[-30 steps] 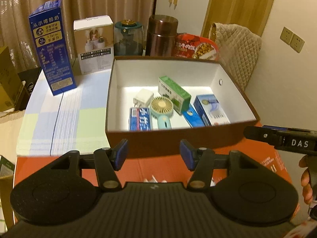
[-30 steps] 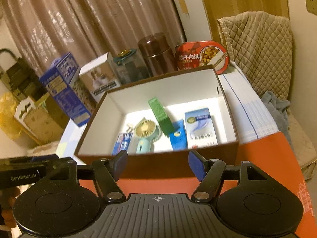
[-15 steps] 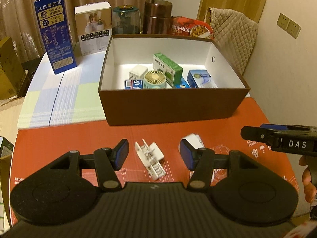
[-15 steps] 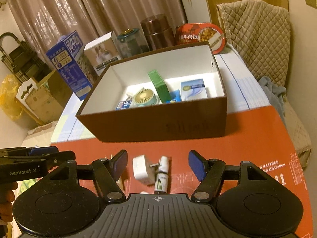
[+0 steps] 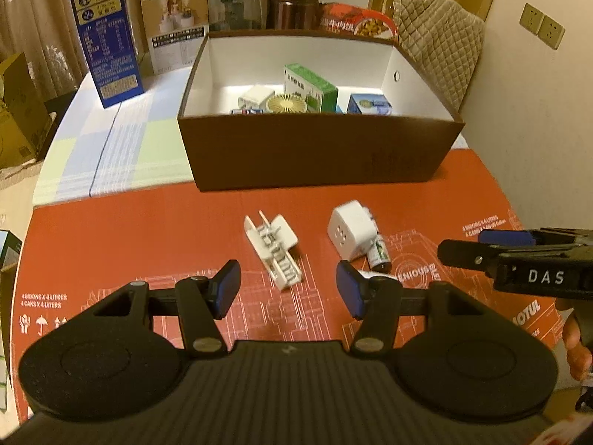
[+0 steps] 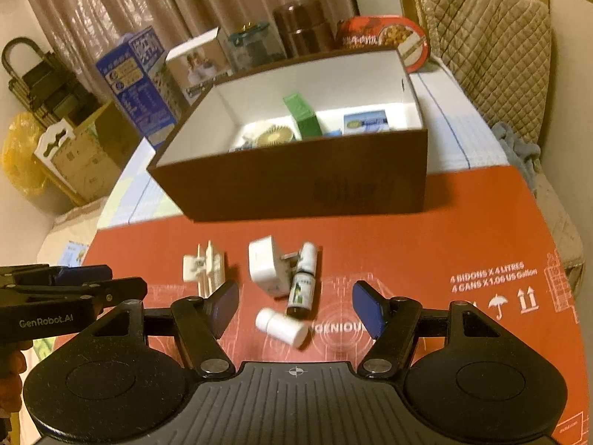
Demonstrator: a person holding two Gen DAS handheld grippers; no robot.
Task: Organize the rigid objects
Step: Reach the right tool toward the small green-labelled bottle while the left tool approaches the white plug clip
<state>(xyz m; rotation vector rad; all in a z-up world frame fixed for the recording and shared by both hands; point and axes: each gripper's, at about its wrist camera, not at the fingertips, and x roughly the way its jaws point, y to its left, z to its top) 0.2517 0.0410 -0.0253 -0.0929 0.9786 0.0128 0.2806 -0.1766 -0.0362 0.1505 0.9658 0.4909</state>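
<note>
From the left wrist view: left gripper (image 5: 287,289) hanging with jaws apart and nothing between them, over the red cardboard sheet (image 5: 111,244). Lying just beyond the fingertips, the white clip piece (image 5: 274,250), long axis running near to far, slightly slanted, roughly in line with the gap. Sitting further right, the white plug adapter (image 5: 350,233), touching a small brown bottle (image 5: 380,254). Standing at the far side, the brown box (image 5: 318,152), already holding several items.

From the right wrist view: right gripper (image 6: 294,309) also parted and empty. Lying between and just past its fingers, a white capped vial (image 6: 283,327), long axis crosswise, hidden from the left camera behind a finger. Judging by position, left hand nearer the clip, right hand nearer the vial.
</note>
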